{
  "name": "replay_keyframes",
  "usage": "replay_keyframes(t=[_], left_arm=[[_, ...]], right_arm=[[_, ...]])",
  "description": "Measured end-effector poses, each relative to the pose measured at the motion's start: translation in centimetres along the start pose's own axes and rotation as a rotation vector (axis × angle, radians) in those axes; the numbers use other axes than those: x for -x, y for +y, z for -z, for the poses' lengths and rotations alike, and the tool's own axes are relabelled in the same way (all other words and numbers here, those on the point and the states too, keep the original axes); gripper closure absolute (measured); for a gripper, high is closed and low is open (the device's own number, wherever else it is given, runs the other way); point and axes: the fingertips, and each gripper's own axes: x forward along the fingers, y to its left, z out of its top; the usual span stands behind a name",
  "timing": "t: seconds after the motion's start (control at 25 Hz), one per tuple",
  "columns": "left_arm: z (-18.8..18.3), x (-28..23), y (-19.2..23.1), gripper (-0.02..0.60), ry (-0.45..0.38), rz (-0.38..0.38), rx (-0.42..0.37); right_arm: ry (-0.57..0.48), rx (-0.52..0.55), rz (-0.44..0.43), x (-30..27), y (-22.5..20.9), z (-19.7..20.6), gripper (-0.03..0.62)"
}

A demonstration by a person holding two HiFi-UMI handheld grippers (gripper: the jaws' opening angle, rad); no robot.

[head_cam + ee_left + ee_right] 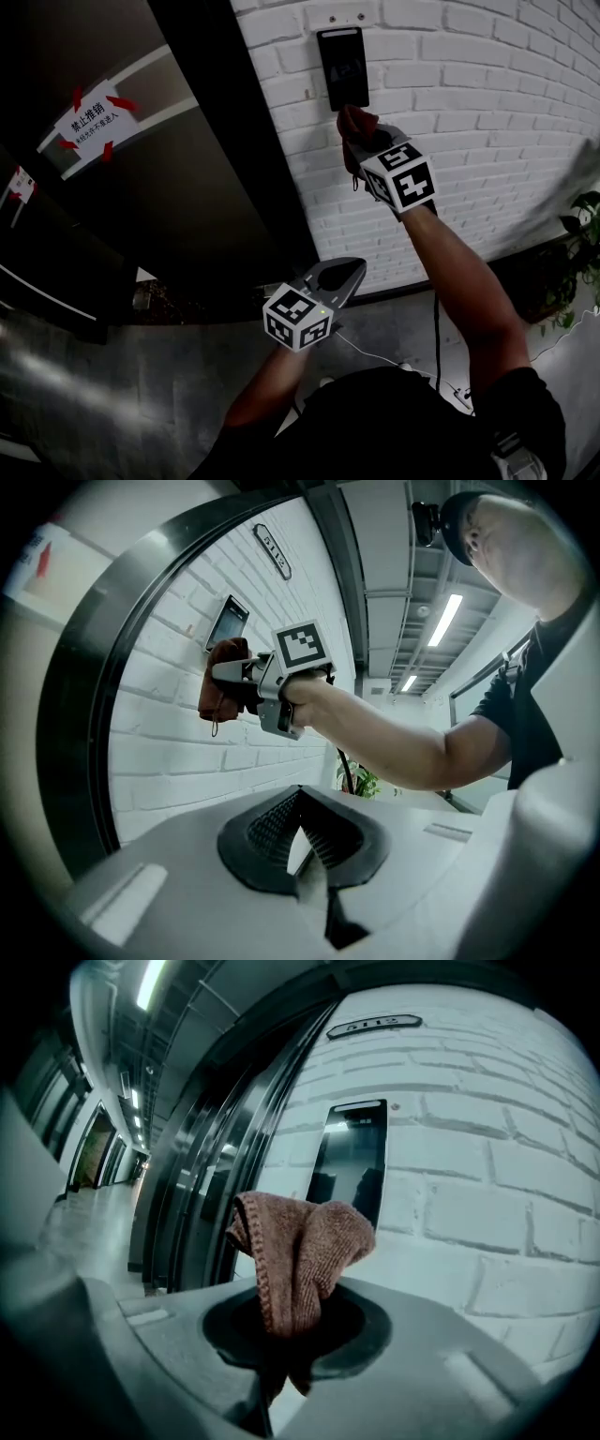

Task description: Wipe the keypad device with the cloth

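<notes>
The keypad device (pixel 342 67) is a black upright panel on the white brick wall (pixel 487 103). My right gripper (pixel 356 131) is raised just below the panel's lower edge, shut on a reddish-brown cloth (pixel 355 119). In the right gripper view the bunched cloth (pixel 302 1251) sticks up from the jaws of the right gripper (pixel 295 1321), in front of the device (pixel 352 1157); whether it touches the panel I cannot tell. My left gripper (pixel 352 266) hangs lower, away from the wall, shut and empty. The left gripper (pixel 300 794) looks toward the device (pixel 227 622) and the cloth (pixel 221 688).
A dark metal door frame (pixel 234 141) runs along the left of the brick wall, with a paper notice (pixel 89 122) taped on the dark panel. A potted plant (pixel 574 253) stands at the right. A cable (pixel 436 323) hangs down the wall to the floor.
</notes>
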Motion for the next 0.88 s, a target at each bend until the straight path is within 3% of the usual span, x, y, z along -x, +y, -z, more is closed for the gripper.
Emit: replay_keyframes(t=[0.16, 0.52, 0.88], left_arm=[[0.0, 0.0, 0.1, 0.565, 0.002, -0.001, -0.001], [-0.4, 0.2, 0.2, 0.565, -0.012, -0.008, -0.004], [-0.1, 0.2, 0.2, 0.565, -0.010, -0.010, 0.002]], right_arm=[[-0.084, 0.000, -0.001, 1.8, 0.0, -3.2, 0.546], [-0.255, 0.151, 0.095, 3.6, -4.0, -18.2, 0.546], [-0.243, 0.192, 0.161, 1.7, -5.5, -19.8, 0.546]])
